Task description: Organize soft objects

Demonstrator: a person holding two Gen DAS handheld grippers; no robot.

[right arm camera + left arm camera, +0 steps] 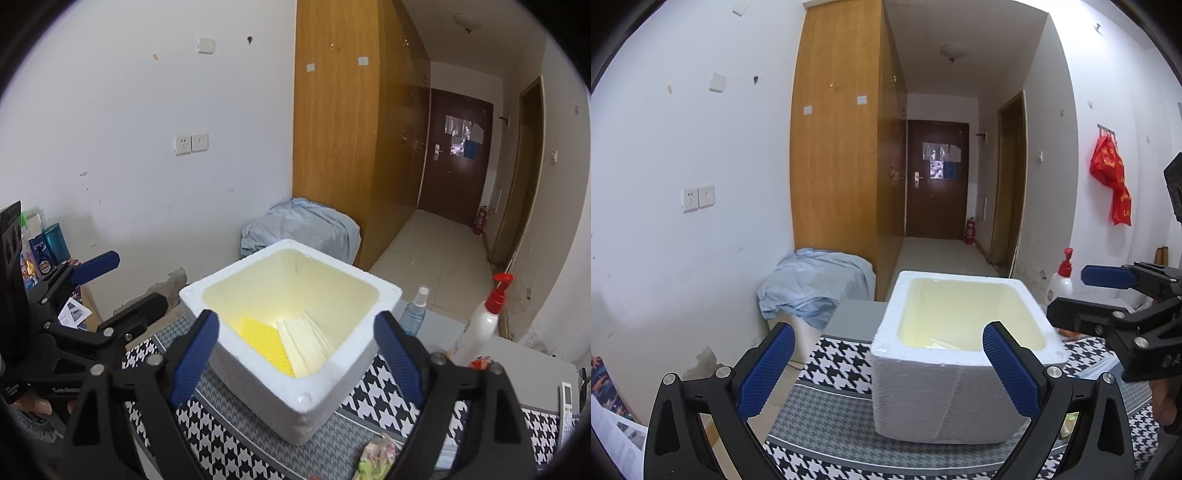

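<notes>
A white foam box [295, 369] stands open on a houndstooth-patterned cloth [388, 384] that covers the surface. Inside it, on the bottom, lie a yellow textured sponge-like pad [264, 341] and, just beside it on the right, a pale cream folded piece [303, 341]; the two touch. From the left wrist view only a sliver of these contents shows over the box's near rim [960, 360].

The right tool [297, 356] hangs above the box's near edge with its blue pads [195, 354] spread wide and nothing between them. The left tool [888, 373] is also spread wide and empty, its pads either side of the box in the view; in the right wrist view it shows at the left of the box [122, 284].

Near the box's right side stand a small clear spray bottle [413, 314] and a white pump bottle with a red top [480, 325]. A crumpled floral soft item [376, 458] lies on the cloth at the near edge. Beyond the surface, a light blue cloth [303, 229] drapes over something against the wooden wardrobe [332, 129].
</notes>
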